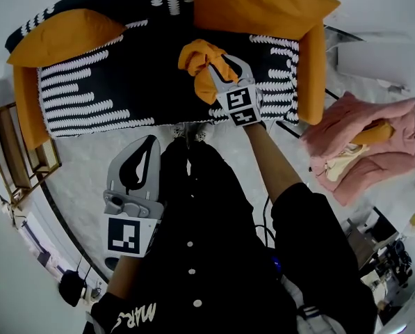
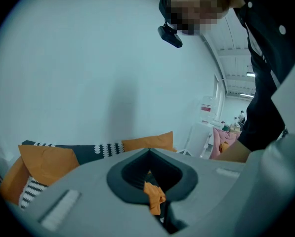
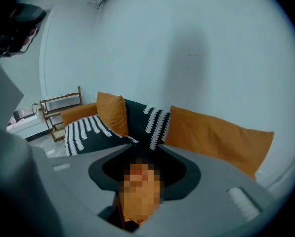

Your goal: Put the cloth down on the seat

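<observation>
**Cloth in my right tool, over the seat**

My right tool point(image 1: 217, 74) is stretched out ahead of me, and its jaws are pinched together on the orange cloth point(image 1: 201, 56). The cloth bunches up around the tips and hangs in loose folds. It sits over the back half of the black-and-white patterned seat point(image 1: 117, 89) of the sofa. I cannot tell whether it is touching the seat. An orange cushion point(image 1: 61, 35) leans at the left end of the sofa and a bigger one point(image 1: 259, 4) at the right end.

My left tool point(image 1: 149, 145) is held low beside my left side, well away from the sofa. Its jaw tips meet and it holds nothing. To my right lies a heap of pink clothing point(image 1: 374, 152), and a wooden shelf point(image 1: 12, 155) stands to my left.
</observation>
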`<state>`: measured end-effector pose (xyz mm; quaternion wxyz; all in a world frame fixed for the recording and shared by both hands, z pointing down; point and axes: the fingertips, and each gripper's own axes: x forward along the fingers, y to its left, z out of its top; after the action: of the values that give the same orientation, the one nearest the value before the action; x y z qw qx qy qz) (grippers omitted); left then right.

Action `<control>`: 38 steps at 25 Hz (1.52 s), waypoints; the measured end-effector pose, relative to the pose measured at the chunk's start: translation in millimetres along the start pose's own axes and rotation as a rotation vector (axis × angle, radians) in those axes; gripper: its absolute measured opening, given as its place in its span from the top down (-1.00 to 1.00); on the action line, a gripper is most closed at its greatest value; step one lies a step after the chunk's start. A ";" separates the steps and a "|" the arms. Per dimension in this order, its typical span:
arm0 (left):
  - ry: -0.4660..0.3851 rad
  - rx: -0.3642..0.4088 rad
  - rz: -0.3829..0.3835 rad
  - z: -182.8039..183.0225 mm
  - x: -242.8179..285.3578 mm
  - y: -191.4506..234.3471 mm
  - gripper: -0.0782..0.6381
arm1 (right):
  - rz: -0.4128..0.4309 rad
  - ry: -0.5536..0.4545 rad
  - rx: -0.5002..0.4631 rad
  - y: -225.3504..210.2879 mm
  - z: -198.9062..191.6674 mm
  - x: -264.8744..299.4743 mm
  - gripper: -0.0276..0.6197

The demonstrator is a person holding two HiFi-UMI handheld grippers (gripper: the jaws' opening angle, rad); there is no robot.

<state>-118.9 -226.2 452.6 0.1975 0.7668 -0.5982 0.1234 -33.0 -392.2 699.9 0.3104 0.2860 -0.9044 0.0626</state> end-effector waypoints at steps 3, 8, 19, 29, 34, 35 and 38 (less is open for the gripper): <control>-0.006 0.000 -0.001 2.0 0.8 1.3 0.78 | -0.008 0.004 0.004 0.1 1.9 -4.1 0.39; -0.028 0.020 -0.009 6.5 4.2 3.1 0.78 | -0.027 -0.036 -0.004 -0.4 17.6 -18.0 0.57; -0.055 0.059 -0.067 12.8 14.7 -2.4 0.78 | -0.043 -0.155 0.042 3.4 74.7 -100.2 0.83; -0.103 0.090 -0.129 30.4 12.9 -9.4 0.78 | -0.146 -0.268 0.162 -10.7 108.0 -202.5 0.83; -0.155 0.120 -0.138 44.1 13.7 -9.8 0.78 | -0.198 -0.341 0.184 -10.3 123.5 -252.9 0.83; -0.166 0.125 -0.139 48.2 13.0 -9.7 0.78 | -0.212 -0.357 0.194 -12.1 126.5 -261.7 0.83; -0.197 0.144 -0.141 58.7 10.1 -9.5 0.78 | -0.239 -0.414 0.225 -17.8 137.4 -286.8 0.83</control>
<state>-109.9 -259.5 403.1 0.0905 0.8275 -0.5489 0.0761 89.3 -309.7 417.6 0.0902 0.4303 -0.8958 0.0657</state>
